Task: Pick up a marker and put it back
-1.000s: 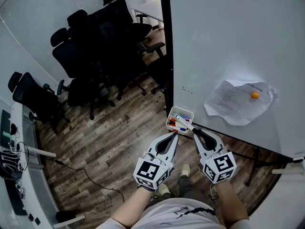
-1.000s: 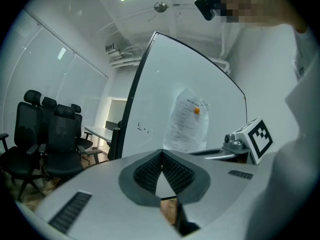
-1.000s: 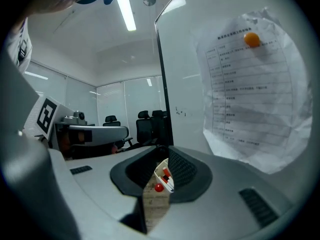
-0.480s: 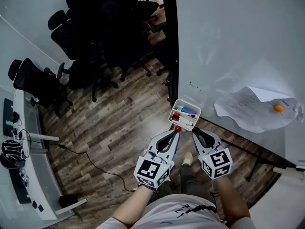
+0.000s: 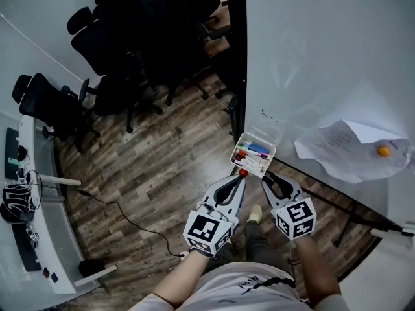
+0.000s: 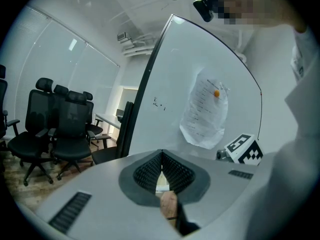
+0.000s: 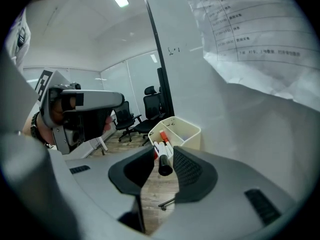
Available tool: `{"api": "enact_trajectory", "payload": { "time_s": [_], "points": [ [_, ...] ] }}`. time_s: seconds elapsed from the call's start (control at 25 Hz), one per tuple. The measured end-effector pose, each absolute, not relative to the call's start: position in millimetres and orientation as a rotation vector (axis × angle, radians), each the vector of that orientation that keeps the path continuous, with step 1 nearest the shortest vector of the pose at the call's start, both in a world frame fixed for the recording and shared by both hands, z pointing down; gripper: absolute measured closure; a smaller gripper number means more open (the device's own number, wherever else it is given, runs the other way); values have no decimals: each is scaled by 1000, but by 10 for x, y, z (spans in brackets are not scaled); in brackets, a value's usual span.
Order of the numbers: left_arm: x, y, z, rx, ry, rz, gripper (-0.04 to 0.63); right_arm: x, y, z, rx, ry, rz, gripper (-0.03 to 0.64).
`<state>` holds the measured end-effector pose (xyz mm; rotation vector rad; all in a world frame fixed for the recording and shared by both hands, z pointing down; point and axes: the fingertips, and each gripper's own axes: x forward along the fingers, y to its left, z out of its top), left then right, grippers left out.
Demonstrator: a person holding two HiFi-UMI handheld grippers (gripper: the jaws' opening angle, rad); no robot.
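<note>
Evidently your right claw has just been opening around the black-capped marker, far end already in the tray, to release it; left claw pinched shut, seemingly empty.

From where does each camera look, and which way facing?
Head view: on the head, steeply down at floor, whiteboard, marker tray; forearms, left gripper, right gripper show.
Left gripper view: along shut jaws toward whiteboard; right gripper's cube shows.
Right gripper view: along jaws that have just been opening, marker between them, toward tray; left gripper shows.
All share the paper.
</note>
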<state>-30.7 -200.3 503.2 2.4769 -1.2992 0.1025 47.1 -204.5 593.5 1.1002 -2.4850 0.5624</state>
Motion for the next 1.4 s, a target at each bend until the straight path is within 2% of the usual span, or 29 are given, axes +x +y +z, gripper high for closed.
{"api": "enact_trajectory", "payload": {
  "time_s": [0.52,0.84,1.4],
  "points": [
    [-245,-1683,4793,2561,-1236,96,584,546,-1836,5256,1312,-2506,388,502],
    [-262,-1413,4482,2629,-1197,64,584,398,-1606,4798,1370,-2584,364,557],
    [-287,-995,4038,2720,-1141,9,584,215,-1182,4219,1442,-2687,341,593]
  ]
}}
